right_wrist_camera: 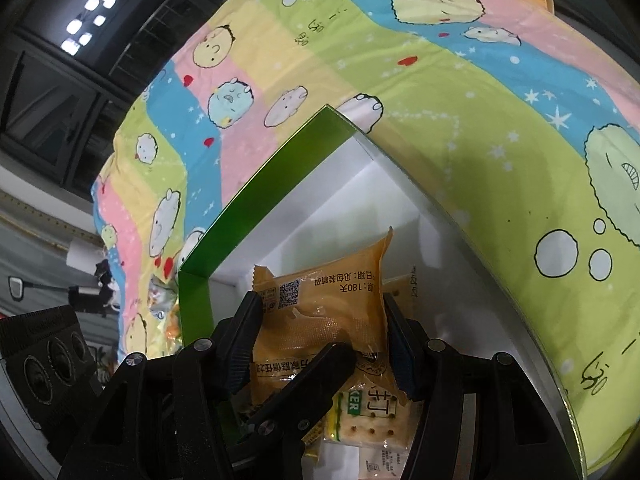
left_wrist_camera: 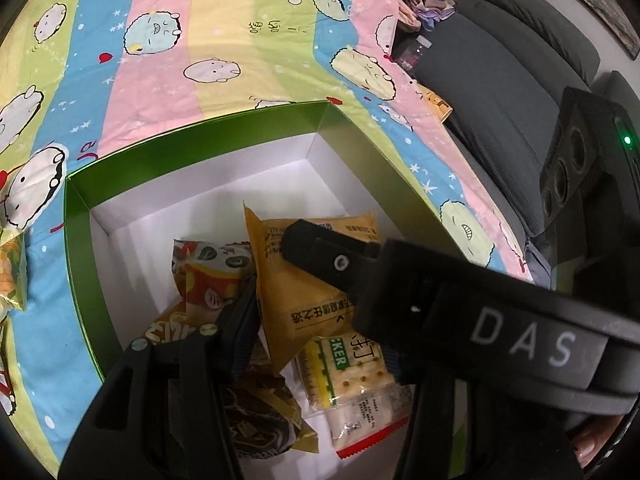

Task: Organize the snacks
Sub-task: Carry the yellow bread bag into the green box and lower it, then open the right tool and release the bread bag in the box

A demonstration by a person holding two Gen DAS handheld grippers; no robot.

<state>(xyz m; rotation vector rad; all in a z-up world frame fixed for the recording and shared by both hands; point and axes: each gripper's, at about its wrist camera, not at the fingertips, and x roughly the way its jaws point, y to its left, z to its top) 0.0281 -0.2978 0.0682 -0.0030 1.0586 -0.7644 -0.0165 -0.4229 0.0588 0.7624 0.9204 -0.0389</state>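
Note:
A green box (left_wrist_camera: 192, 148) with a white inside sits on a cartoon-print bedsheet and holds several snack packets. An orange packet (left_wrist_camera: 304, 304) leans upright in the middle of the box, above a cracker pack (left_wrist_camera: 352, 380) and a dark wrapped snack (left_wrist_camera: 256, 412). In the right wrist view my right gripper (right_wrist_camera: 322, 336) has its fingers on both sides of the orange packet (right_wrist_camera: 320, 312), inside the box (right_wrist_camera: 256, 208). My left gripper's left finger (left_wrist_camera: 236, 332) shows over the box; the right gripper's body (left_wrist_camera: 440, 304) crosses in front and hides the left gripper's other finger.
The pastel sheet (left_wrist_camera: 200, 48) covers the bed all around the box. Loose snack packets (left_wrist_camera: 10, 276) lie at the far left edge. A grey sofa (left_wrist_camera: 500, 72) stands to the right, with a small jar (left_wrist_camera: 412, 52) and an orange packet (left_wrist_camera: 434, 102) beside it.

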